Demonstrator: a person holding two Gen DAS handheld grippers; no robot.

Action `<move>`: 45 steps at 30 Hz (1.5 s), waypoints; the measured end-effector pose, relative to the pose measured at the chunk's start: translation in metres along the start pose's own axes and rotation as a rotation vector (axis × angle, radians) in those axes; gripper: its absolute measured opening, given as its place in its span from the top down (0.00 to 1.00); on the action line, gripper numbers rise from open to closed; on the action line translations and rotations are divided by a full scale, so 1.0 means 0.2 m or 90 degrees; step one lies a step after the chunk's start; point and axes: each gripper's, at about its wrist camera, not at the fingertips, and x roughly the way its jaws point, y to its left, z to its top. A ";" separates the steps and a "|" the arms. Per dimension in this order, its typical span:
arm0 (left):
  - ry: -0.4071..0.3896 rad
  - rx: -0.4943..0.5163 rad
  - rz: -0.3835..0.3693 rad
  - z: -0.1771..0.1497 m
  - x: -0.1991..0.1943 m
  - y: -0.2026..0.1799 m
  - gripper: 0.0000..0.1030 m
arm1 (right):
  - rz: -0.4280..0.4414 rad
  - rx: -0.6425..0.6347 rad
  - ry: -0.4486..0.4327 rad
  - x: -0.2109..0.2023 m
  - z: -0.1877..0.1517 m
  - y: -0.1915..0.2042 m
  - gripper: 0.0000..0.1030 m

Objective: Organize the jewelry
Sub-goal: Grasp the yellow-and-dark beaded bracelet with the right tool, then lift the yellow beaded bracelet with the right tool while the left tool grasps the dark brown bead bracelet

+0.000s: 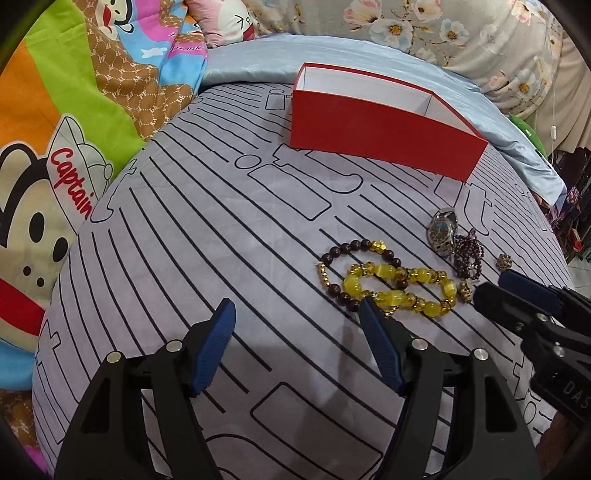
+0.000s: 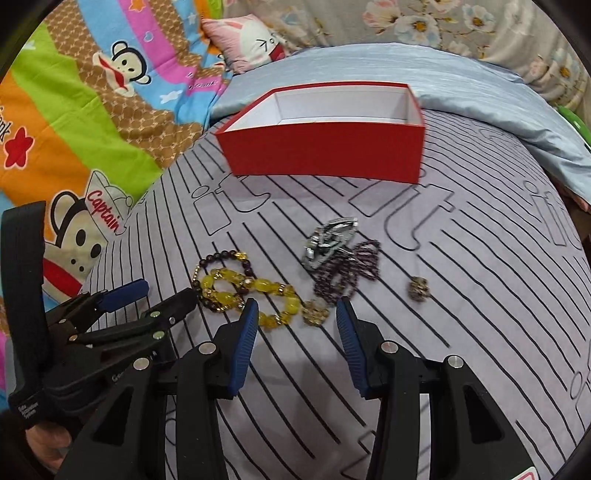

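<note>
A: Nearest, what is seen?

B: Left gripper (image 1: 295, 308) is held with jaws spread, nothing between them; its right fingertip (image 1: 367, 306) is at the edge of the yellow bead bracelet (image 1: 397, 290). Right gripper (image 2: 295, 308) is parted too, nothing clasped; a small gold flower piece (image 2: 315, 313) is seen between its tips, contact not certain.

A: And the jewelry?

B: All is laid on the grey lined bedsheet (image 1: 207, 229), none boxed. The yellow bracelet is overlapped with a dark bead bracelet (image 1: 345, 251). Just beyond, a metal watch (image 2: 330, 236) is touched by a tangle of purple beads (image 2: 349, 271). A second small gold piece (image 2: 418, 288) is set apart at the right.

A: The container?

B: A red box (image 2: 325, 151), lidless, white inside, is placed farther back. Nothing is seen on the part of its floor that shows.

A: Room to move?

B: Bare sheet is left between jewelry and box. A cartoon blanket (image 2: 74, 122) is piled at the left edge, a blue cloth (image 1: 251, 61) and floral bedding (image 1: 424, 29) behind.
</note>
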 end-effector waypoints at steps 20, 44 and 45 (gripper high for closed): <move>0.006 -0.029 0.010 0.01 0.03 0.10 0.36 | 0.039 -0.061 -0.004 0.08 0.06 0.07 0.63; 0.013 -0.023 -0.023 0.05 0.04 0.03 0.36 | 0.003 -0.022 0.036 0.09 -0.07 -0.06 0.91; 0.012 -0.021 -0.025 0.05 0.04 0.02 0.36 | 0.012 -0.006 0.028 0.06 -0.08 -0.08 0.91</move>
